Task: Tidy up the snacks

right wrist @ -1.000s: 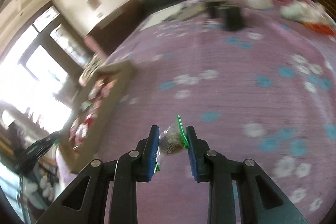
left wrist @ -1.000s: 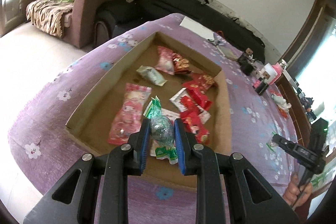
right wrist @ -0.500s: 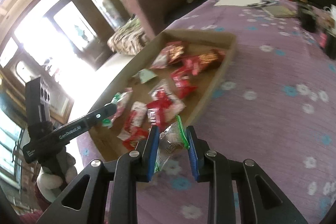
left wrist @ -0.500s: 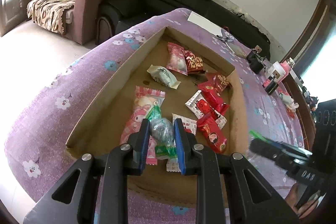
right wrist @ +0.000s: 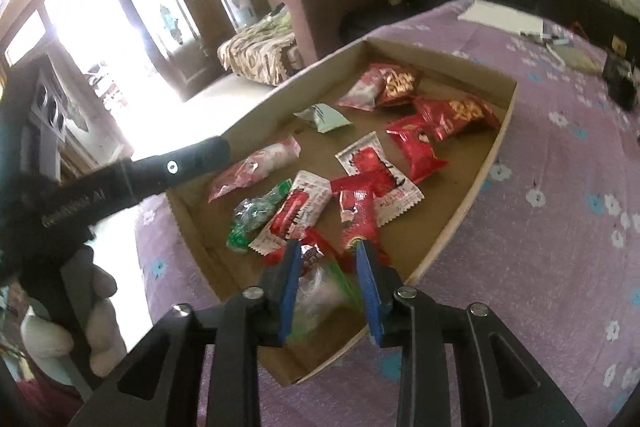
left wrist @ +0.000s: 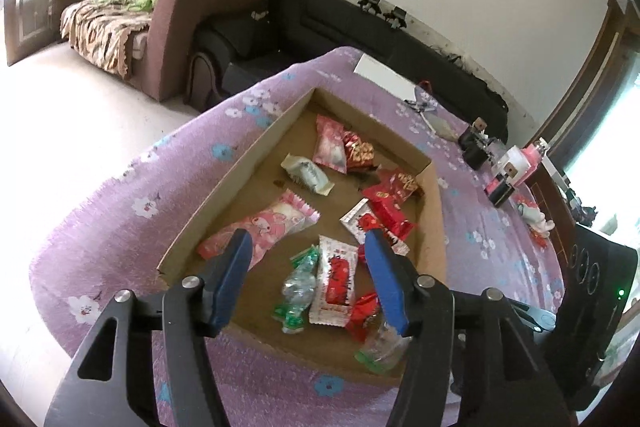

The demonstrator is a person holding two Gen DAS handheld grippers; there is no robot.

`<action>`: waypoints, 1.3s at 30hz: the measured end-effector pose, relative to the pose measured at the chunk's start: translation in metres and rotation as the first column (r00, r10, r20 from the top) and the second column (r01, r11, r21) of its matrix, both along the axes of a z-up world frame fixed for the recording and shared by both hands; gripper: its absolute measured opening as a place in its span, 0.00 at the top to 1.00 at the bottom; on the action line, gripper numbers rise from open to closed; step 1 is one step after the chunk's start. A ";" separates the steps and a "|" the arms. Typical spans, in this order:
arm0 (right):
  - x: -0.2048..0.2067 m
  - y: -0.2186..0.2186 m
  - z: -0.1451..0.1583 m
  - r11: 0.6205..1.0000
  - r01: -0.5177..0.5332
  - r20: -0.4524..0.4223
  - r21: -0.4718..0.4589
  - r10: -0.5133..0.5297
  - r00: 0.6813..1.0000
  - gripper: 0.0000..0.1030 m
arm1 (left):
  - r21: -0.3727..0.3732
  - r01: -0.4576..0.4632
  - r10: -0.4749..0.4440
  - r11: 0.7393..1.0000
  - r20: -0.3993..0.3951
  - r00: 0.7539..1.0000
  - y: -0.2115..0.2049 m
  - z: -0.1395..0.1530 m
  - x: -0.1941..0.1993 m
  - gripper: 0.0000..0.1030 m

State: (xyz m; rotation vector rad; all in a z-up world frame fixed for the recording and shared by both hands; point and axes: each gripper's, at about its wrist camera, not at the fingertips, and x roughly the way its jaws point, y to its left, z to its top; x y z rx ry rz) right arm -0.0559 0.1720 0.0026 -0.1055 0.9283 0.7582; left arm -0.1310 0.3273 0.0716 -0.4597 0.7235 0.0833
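Observation:
A shallow cardboard tray (left wrist: 236,171) (right wrist: 476,183) on the purple flowered table holds several red, pink and white snack packets. My left gripper (left wrist: 306,247) is open and empty above the tray's near end; a clear green-ended candy (left wrist: 298,287) (right wrist: 256,215) lies in the tray below it. My right gripper (right wrist: 328,267) hovers over the tray's near corner, jaws parted wider than the clear green-edged candy (right wrist: 320,287) (left wrist: 380,345) between them; whether it is still held is unclear.
A white sheet (left wrist: 384,79), dark boxes (left wrist: 474,147) and a pink-and-white container (left wrist: 516,167) stand on the table beyond the tray. Sofas (left wrist: 224,7) stand past the table's far edge. The left gripper's arm (right wrist: 132,175) reaches over the tray's left wall.
My left gripper opened and dropped its green-ended candy into the tray. My right gripper moved over the tray's near corner and its jaws spread apart around its candy.

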 end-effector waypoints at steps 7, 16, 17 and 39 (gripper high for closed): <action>-0.011 -0.017 0.020 0.999 0.039 0.088 0.014 -0.041 0.995 0.47 | 0.065 -0.021 0.020 0.998 0.016 1.000 -0.013 0.008 -0.009 0.44; -0.016 -0.066 0.014 0.988 0.154 0.109 -0.009 -0.152 0.982 0.44 | 0.192 -0.043 0.042 0.980 0.011 0.999 -0.040 0.013 -0.021 0.29; -0.016 -0.071 0.012 0.986 0.166 0.109 -0.011 -0.164 0.980 0.44 | 0.206 -0.046 0.045 0.977 0.012 0.999 -0.043 0.014 -0.021 0.29; -0.038 -0.142 0.002 0.953 0.301 0.118 0.011 -0.300 0.946 0.33 | 0.406 -0.041 0.067 0.913 -0.050 0.997 -0.096 0.012 -0.022 0.25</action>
